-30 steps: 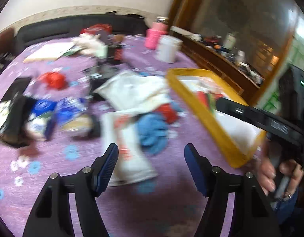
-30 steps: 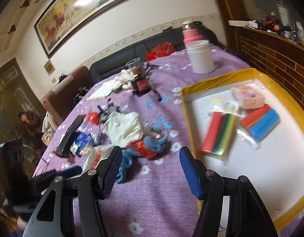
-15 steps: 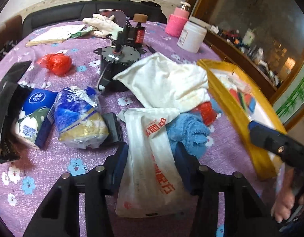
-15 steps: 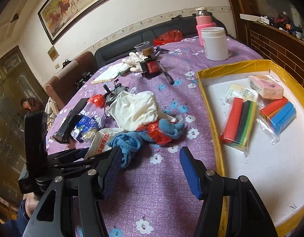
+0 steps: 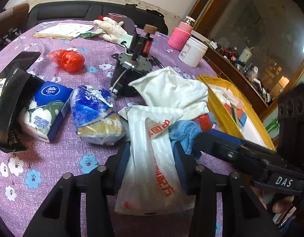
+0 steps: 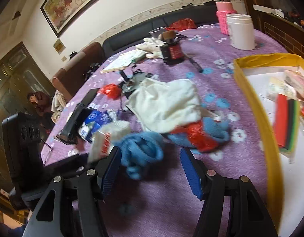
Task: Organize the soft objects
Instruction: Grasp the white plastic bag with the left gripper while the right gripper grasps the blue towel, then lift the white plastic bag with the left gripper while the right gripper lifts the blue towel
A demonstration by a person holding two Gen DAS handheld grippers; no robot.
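Note:
My left gripper (image 5: 151,156) is closed around a white plastic bag with red print (image 5: 152,158), which lies on the purple cloth between its blue pads. A blue towel (image 5: 183,133) lies right of the bag, beside a white cloth (image 5: 171,90) and a red plastic bag (image 5: 203,118). My right gripper (image 6: 150,169) is open just in front of the blue towel (image 6: 142,148). The white cloth (image 6: 165,104), the red bag (image 6: 199,136) and the printed bag (image 6: 108,138) also show in the right wrist view.
A yellow tray (image 6: 256,106) with coloured packs stands at the right. Tissue packs (image 5: 51,108) (image 5: 94,114), a black box (image 5: 11,100), a red bag (image 5: 71,59), a motor part (image 5: 130,69), gloves (image 5: 112,29), a white jar (image 5: 192,52) and a pink bottle (image 5: 180,36) crowd the table.
My left gripper moved forward and closed around the printed white bag. My right gripper moved forward and down towards the blue towel, staying open.

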